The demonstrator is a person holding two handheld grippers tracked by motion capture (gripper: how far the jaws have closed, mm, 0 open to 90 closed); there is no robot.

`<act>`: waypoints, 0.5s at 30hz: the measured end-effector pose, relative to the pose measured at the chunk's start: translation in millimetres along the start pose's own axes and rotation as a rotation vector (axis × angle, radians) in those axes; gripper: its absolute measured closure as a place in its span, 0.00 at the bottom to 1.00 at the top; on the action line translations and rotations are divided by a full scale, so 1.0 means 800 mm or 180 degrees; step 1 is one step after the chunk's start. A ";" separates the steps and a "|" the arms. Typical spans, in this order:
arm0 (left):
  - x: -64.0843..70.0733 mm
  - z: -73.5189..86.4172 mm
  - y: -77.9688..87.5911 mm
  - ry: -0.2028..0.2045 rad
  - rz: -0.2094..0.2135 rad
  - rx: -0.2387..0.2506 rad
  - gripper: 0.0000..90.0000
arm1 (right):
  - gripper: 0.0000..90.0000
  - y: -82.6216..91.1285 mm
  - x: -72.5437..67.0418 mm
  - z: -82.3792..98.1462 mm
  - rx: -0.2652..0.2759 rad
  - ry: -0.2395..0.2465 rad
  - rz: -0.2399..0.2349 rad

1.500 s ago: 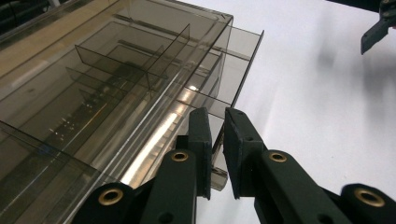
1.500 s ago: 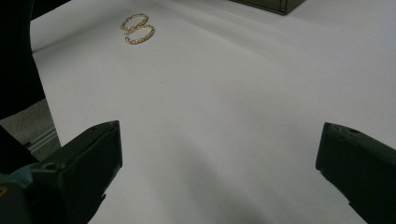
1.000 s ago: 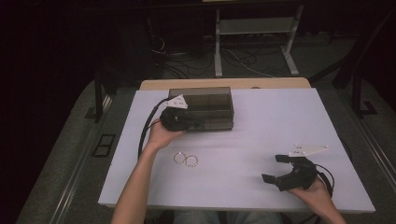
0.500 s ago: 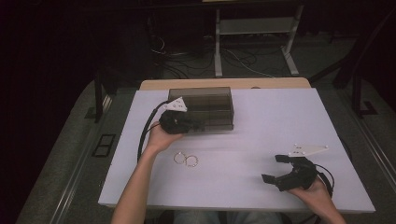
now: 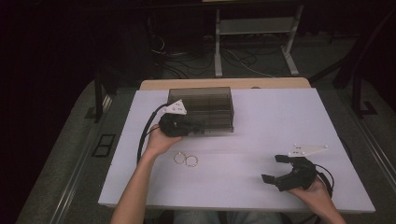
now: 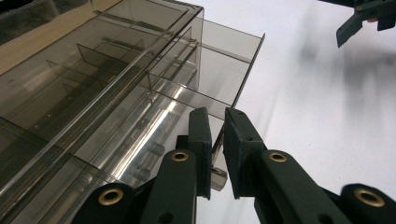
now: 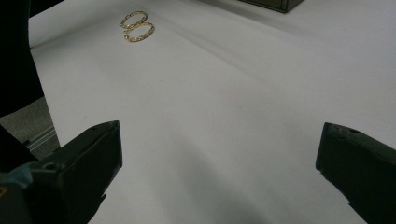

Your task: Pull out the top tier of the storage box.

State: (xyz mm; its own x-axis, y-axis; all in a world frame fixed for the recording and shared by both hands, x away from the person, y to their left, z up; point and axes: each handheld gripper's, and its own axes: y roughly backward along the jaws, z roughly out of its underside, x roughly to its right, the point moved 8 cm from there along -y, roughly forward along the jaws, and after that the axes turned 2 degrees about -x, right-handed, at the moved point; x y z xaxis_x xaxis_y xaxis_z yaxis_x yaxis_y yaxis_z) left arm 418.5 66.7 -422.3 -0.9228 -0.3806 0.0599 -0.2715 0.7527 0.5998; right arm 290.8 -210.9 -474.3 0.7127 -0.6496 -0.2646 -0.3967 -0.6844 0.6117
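Drawer front of smoky organizer box is pinched by left tongs; right tongs gape, released

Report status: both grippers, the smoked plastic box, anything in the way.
Left gripper shut on drawer front of organizer box. Right gripper open, idle. Two gold rings near, not obstructing.

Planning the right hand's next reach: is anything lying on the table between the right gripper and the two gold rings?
Nothing visible does. From the right gripper to the gold rings there is bare white table.
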 end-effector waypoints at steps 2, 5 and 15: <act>0.001 0.001 0.000 -0.0008 0.0004 -0.0005 0.89 | 0.00 0.000 0.000 0.000 -0.0004 -0.0002 0.0003; 0.003 0.001 0.001 -0.0001 0.0006 -0.0012 0.89 | 0.00 0.000 0.000 0.000 -0.0002 0.0000 0.0004; 0.010 0.004 0.003 -0.0006 -0.0006 -0.0019 0.89 | 0.00 0.000 0.000 0.000 -0.0003 0.0006 0.0001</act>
State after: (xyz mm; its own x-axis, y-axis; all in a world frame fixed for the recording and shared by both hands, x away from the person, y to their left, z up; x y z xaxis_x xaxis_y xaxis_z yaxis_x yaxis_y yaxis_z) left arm 409.6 67.0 -423.1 -0.9228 -0.3811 0.0573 -0.2716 0.7487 0.6047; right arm 290.5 -211.0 -474.3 0.7136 -0.6493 -0.2631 -0.3965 -0.6839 0.6124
